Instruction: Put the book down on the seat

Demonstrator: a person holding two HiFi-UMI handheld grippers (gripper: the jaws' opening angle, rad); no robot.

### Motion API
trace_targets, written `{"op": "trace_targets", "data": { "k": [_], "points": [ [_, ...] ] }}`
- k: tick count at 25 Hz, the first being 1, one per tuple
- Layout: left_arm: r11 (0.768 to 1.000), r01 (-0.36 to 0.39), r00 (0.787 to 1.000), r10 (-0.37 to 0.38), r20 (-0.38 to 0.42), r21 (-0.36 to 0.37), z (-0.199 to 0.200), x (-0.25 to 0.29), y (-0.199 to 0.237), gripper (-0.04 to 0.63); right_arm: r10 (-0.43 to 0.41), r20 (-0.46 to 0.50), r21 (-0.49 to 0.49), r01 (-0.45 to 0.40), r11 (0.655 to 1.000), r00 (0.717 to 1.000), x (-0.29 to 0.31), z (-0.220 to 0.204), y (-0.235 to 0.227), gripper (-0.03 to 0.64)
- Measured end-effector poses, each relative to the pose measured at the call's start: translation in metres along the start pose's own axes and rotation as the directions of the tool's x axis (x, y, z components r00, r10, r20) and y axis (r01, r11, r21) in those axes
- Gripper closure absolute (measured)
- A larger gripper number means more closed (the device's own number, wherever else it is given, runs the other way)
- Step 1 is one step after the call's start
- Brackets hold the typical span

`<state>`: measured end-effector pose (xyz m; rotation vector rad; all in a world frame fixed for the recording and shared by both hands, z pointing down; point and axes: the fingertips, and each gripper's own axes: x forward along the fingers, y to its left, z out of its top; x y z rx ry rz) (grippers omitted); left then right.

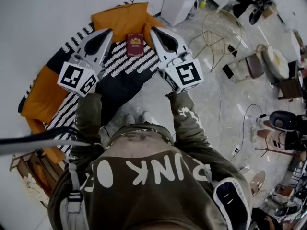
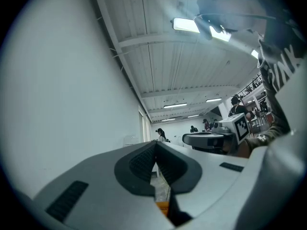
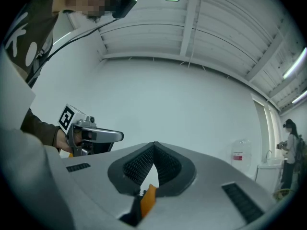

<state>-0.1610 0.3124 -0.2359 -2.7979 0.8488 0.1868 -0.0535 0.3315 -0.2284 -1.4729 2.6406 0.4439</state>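
Observation:
A small dark red book (image 1: 135, 44) lies flat on the seat (image 1: 122, 19), which has orange cushions and a black-and-white striped cover. My left gripper (image 1: 106, 33) hovers just left of the book, jaws shut and empty. Just right of the book is my right gripper (image 1: 154, 31), also shut and empty. Neither touches the book. In the left gripper view the shut left gripper (image 2: 156, 143) points up at the wall and ceiling, with the right gripper (image 2: 216, 138) beside it. The right gripper view shows the shut right gripper (image 3: 154, 144) and the left gripper (image 3: 90, 134); the book is hidden in both.
A wire-frame chair (image 1: 220, 30) stands right of the seat, beside a white cabinet (image 1: 181, 1). Cables and a power strip (image 1: 235, 151) lie on the shiny floor. A wooden shelf (image 1: 29, 176) sits at lower left. Several people stand far back in the hall (image 2: 160, 134).

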Motion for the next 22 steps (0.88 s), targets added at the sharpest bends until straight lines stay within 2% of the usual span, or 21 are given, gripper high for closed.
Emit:
{"op": "trace_targets", "data": {
  "k": [22],
  "points": [
    [1.0, -0.018, 1.0, 0.018, -0.002, -0.007, -0.0029, -0.0058, 0.006, 0.592, 0.009, 0.001, -0.013, -0.009, 1.0, 1.0, 0.0039, 0.0006, 0.0032, 0.607]
  ]
}}
